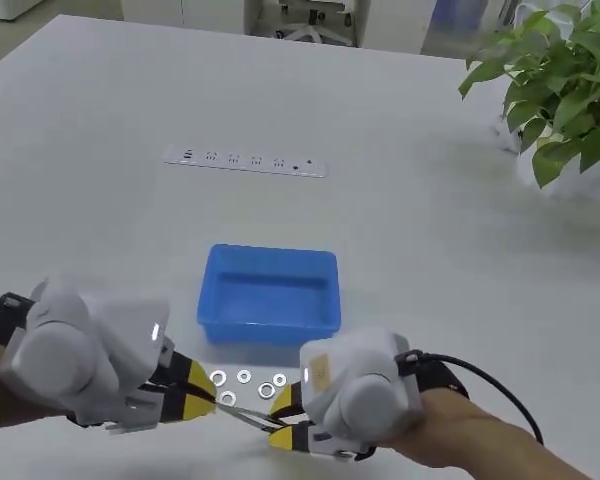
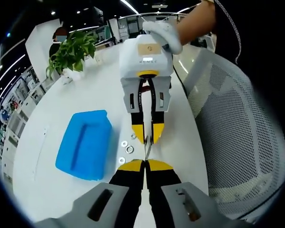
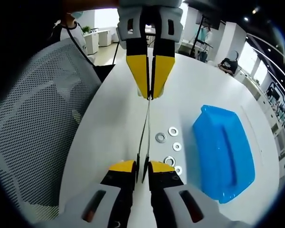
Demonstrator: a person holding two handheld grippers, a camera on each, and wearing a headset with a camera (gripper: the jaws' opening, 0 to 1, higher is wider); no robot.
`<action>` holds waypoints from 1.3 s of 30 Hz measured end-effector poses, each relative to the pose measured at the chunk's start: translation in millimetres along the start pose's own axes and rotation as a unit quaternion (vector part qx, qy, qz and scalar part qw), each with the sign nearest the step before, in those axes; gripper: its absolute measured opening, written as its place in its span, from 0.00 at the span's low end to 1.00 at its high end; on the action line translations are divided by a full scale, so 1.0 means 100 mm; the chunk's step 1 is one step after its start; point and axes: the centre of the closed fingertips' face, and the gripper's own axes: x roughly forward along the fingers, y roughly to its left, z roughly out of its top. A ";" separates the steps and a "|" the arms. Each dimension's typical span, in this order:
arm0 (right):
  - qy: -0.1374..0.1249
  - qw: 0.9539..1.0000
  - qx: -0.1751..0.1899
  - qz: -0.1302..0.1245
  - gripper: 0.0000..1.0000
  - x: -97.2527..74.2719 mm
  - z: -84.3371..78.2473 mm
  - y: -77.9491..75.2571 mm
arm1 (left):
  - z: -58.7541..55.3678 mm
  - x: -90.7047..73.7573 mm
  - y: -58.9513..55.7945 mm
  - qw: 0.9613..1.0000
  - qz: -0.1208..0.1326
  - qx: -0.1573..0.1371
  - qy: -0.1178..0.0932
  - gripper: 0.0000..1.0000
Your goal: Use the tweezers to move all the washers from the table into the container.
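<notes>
Tweezers (image 3: 146, 137) of thin grey metal: left gripper (image 2: 145, 164) and right gripper (image 3: 141, 171) each clench one end. Silver ring washers (image 3: 160, 137) lie beside blue plastic container (image 3: 223, 152). I'd release left only, w/ right firm.

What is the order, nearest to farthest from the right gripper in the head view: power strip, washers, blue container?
1. washers, close by the tips of the right gripper, toward the far side.
2. blue container, just behind the washers.
3. power strip, far back, well past the container.
</notes>
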 end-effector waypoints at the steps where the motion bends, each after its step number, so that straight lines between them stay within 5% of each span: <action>1: -0.001 1.000 0.001 -0.001 0.13 0.00 0.01 0.00 | 0.02 -0.01 0.01 1.000 0.000 0.001 -0.001 0.06; 15: -0.025 0.999 0.030 -0.013 0.12 -0.05 0.09 -0.06 | 0.32 -0.05 0.06 1.000 0.000 0.015 -0.025 0.05; 39: -0.028 0.999 0.041 -0.017 0.12 -0.06 0.05 -0.06 | 0.58 0.07 0.07 0.998 -0.011 0.032 -0.045 0.06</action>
